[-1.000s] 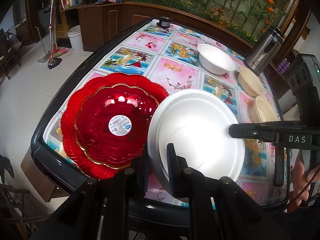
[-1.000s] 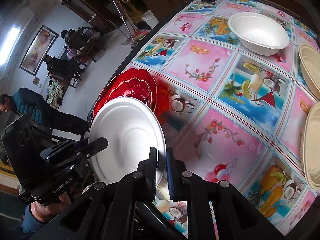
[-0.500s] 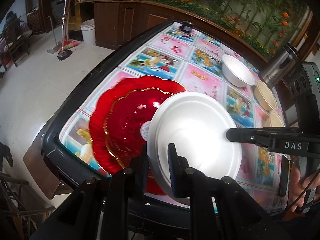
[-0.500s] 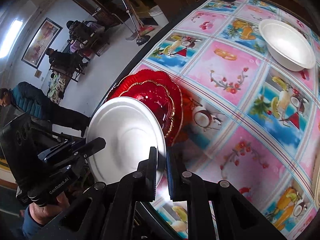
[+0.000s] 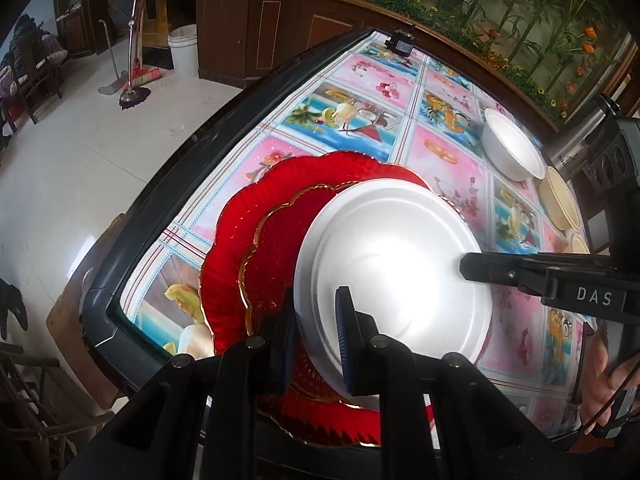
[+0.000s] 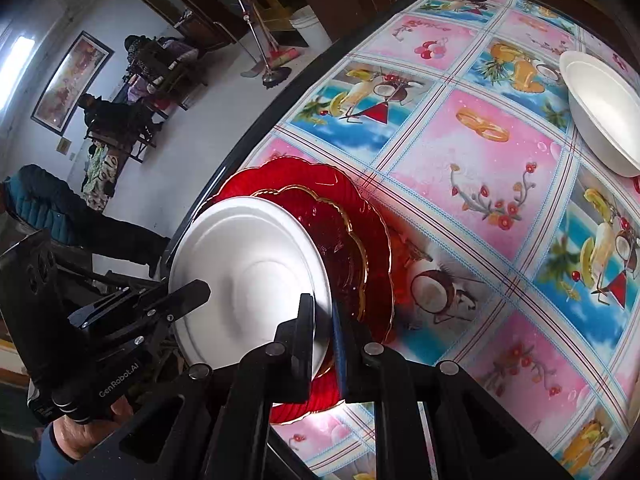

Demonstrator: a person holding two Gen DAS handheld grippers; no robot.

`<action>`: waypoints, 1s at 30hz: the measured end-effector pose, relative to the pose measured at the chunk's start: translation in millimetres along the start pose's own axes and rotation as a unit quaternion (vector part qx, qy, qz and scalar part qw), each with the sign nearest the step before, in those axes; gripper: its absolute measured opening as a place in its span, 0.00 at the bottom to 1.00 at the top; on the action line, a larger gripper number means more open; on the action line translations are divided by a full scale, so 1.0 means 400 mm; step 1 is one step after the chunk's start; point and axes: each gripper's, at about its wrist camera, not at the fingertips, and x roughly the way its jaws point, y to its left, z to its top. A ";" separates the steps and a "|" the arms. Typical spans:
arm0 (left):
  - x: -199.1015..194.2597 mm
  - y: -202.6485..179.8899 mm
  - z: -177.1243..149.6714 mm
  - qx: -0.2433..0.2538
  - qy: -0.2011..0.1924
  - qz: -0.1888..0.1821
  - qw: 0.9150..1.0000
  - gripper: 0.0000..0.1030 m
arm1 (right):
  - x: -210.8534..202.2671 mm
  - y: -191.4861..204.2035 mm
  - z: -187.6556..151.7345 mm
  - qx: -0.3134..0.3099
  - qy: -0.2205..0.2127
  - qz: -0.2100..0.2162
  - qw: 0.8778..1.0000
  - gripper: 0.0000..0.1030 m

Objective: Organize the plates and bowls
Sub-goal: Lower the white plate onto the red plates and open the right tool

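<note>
Evidently the left gripper (image 5: 316, 330) is pinching the near rim of the white plate (image 5: 392, 264), carrying it over the red plates (image 5: 256, 240) just ahead for stacking; the table edge (image 5: 120, 264) lies close to its left.

Meanwhile the right gripper (image 6: 323, 330) is clamping the white plate's (image 6: 248, 276) opposite rim, sharing the load; open tablecloth (image 6: 472, 208) stretches ahead toward the white bowl (image 6: 600, 112).

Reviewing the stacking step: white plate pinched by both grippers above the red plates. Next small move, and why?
Probably lower it straight down. The white plate hangs over the red plates, gripped at opposite rims by the left gripper and right gripper, not yet seated on them.
</note>
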 end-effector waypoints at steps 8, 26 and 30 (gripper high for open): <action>0.024 0.016 -0.002 0.001 0.006 0.013 1.000 0.16 | 0.043 -0.005 0.008 0.002 0.014 -0.002 1.000 0.12; -0.062 0.027 -0.037 -0.028 -0.041 0.042 0.998 0.55 | 0.002 0.004 -0.004 -0.009 -0.004 0.015 1.000 0.20; -0.097 0.008 -0.050 -0.023 -0.053 0.049 0.997 0.56 | -0.040 -0.022 -0.027 0.006 -0.016 0.025 1.000 0.20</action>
